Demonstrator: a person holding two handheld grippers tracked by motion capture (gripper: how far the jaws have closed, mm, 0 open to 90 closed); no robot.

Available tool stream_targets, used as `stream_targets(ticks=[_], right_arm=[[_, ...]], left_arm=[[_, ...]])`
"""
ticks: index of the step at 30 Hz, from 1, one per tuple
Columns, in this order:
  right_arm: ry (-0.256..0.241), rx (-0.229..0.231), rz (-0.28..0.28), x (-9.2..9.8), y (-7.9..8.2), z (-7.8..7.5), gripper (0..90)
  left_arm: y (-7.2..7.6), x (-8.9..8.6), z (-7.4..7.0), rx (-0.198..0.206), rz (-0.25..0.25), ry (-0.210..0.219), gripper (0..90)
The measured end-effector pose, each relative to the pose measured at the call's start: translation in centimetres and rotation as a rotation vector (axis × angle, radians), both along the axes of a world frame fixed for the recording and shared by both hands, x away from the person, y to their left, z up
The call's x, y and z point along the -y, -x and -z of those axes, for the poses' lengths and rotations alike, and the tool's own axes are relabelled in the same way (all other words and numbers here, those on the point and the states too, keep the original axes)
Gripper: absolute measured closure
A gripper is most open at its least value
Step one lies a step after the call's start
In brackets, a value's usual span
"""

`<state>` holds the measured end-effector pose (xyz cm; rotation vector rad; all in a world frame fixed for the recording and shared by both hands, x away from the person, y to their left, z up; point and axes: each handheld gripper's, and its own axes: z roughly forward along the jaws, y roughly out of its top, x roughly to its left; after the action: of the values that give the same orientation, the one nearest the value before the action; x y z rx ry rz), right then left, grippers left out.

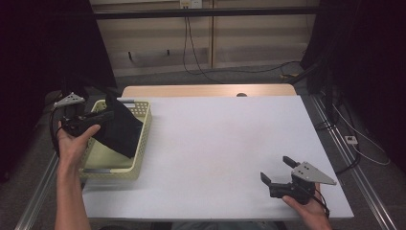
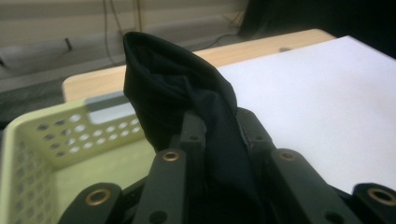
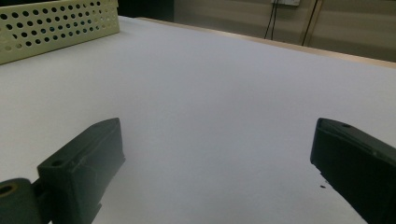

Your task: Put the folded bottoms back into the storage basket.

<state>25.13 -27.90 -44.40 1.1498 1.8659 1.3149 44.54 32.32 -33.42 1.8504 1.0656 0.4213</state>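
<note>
Lying bare across most of its white surface: the tabletop [image 1: 215,139]. Sitting at the tabletop's left edge, towards the near corner: a pale yellow perforated basket [image 1: 139,160]. Hanging over the basket's far half, lower end reaching down inside it: a black cloth [image 1: 119,127], bunched and pinched at its top. Clamping that cloth between closed jaws above the basket: the left gripper [image 1: 103,116]. Hovering near the tabletop's near right corner, jaws spread wide with nothing between: the right gripper [image 1: 276,168].
</note>
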Motion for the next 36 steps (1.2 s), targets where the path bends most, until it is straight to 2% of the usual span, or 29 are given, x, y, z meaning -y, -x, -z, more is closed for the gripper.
stream_targets(ticks=[2, 4, 7, 10, 13, 15, 17, 18, 21, 24, 30, 34, 36], right_arm=[[0.000, 0.001, 0.000, 0.0, 0.0, 0.0, 2.5], [-0.002, -0.001, -0.002, 0.1, 0.0, 0.0, 2.5], [-0.003, -0.002, 0.001, 0.1, 0.0, 0.0, 2.5], [-0.001, -0.001, -0.002, 0.0, 0.0, 0.0, 2.5], [-0.001, -0.001, -0.003, 0.0, 0.0, 0.0, 2.5], [-0.002, -0.001, -0.004, 0.1, 0.0, 0.0, 2.5], [-0.003, -0.001, -0.001, 0.1, 0.0, 0.0, 2.5], [-0.003, -0.002, -0.002, 0.1, 0.1, 0.0, 2.5], [-0.002, -0.001, -0.004, 0.1, 0.0, 0.0, 2.5], [-0.002, -0.002, -0.005, 0.0, 0.0, 0.1, 2.5], [-0.002, -0.003, -0.005, 0.0, 0.0, 0.1, 2.5], [0.000, -0.005, -0.007, 0.0, 0.0, 0.0, 2.5], [-0.001, -0.005, -0.007, 0.0, 0.0, 0.0, 2.5]], left_arm=[[-0.1, -0.4, 0.3, -0.012, 0.003, 0.012, 75.5], [-0.3, -0.7, 0.6, -0.034, 0.015, 0.045, 75.5], [-0.5, -0.4, 0.9, -0.043, 0.023, 0.047, 75.5], [-0.7, 0.3, 1.0, -0.031, 0.092, 0.048, 75.4], [-0.6, 0.4, 0.8, -0.021, 0.092, 0.048, 75.2], [-0.6, 0.1, 0.9, -0.019, 0.071, 0.039, 75.2], [-0.6, -0.3, 1.0, -0.030, 0.000, -0.016, 75.3], [-0.6, -0.6, 1.1, -0.043, -0.038, -0.060, 75.3], [-0.7, -1.3, 1.8, -0.073, -0.087, -0.075, 75.3], [-0.8, -2.0, 2.2, -0.098, -0.138, -0.111, 75.3], [-0.8, -2.8, 2.6, -0.141, -0.202, -0.163, 74.9], [-1.1, -2.9, 3.2, -0.210, -0.271, -0.209, 75.1], [-1.2, -3.0, 3.6, -0.245, -0.289, -0.212, 75.2]])
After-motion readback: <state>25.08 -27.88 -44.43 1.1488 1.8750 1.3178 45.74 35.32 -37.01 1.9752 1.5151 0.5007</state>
